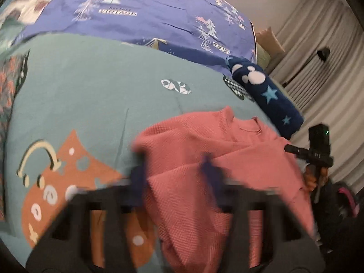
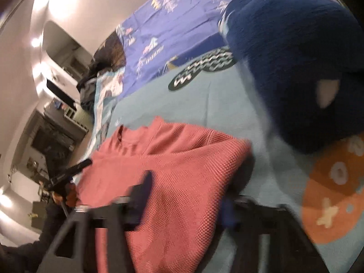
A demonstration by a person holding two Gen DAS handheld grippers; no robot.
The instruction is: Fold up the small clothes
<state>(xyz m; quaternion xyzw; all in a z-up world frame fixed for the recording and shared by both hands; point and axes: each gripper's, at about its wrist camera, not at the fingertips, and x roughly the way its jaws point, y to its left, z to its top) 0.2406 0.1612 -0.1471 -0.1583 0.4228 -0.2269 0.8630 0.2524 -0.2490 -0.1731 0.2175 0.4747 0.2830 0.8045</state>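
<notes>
Mid-fold, by the look of it: the pink top point(image 1: 204, 159) lies on the teal bedspread point(image 1: 91, 95), doubled over. Fabric runs between the spread fingers of both the left gripper point(image 1: 175, 177) and the right gripper point(image 2: 184, 195), but whether either is clamped cannot be told. Next comes laying the fold flat and smoothing it. A navy roll point(image 1: 268, 95) lies beside the top; curtains point(image 1: 318, 45) hang beyond.

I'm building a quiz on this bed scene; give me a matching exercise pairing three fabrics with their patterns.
Things:
1. pink garment
2. navy blanket
3. purple sheet

Patterns:
a. white trees and the word VINTAGE
b. plain waffle knit
c. blue stars and white mouse heads

Pairs: 1-b, 2-c, 3-a
</notes>
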